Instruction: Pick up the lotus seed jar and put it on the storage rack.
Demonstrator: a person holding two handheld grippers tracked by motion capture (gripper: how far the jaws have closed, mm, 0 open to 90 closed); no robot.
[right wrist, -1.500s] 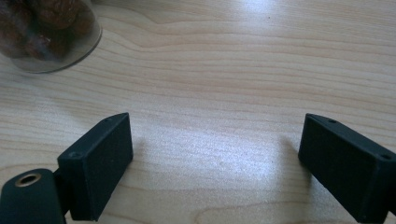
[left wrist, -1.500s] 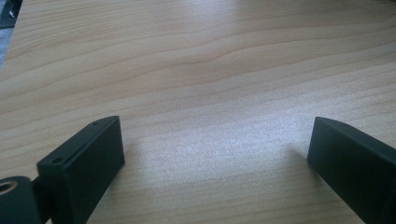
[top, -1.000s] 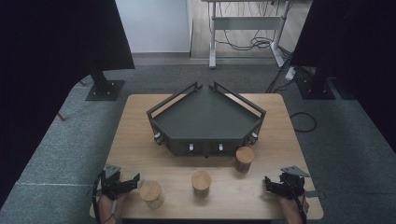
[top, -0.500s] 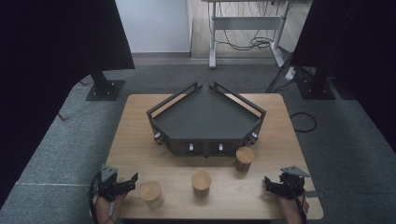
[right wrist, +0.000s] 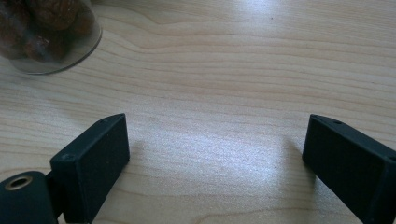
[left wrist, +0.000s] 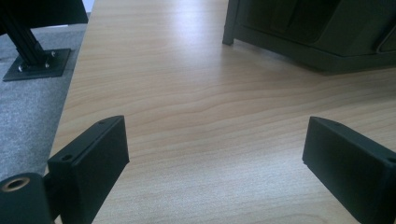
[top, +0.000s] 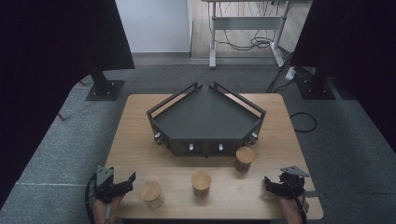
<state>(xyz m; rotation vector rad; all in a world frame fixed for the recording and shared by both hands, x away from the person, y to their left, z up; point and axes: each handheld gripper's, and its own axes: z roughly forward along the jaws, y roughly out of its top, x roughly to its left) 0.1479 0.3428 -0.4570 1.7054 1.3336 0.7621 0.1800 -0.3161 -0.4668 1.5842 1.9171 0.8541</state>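
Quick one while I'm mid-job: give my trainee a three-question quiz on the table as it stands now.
1. How many wood-lidded jars stand in front of the dark tray?
2. True or false: the left hand-held gripper is clamped on the left jar.
3. Which jar stands closest to the tray: A the left jar, B the middle jar, C the right jar?

Key:
1. Three.
2. False. Its jaws stand open over bare table, with nothing between them; the jar is just beside it.
3. C. It stands right by the tray's front wall; the right hand-held gripper, also open and empty, is nearer the table's front edge.
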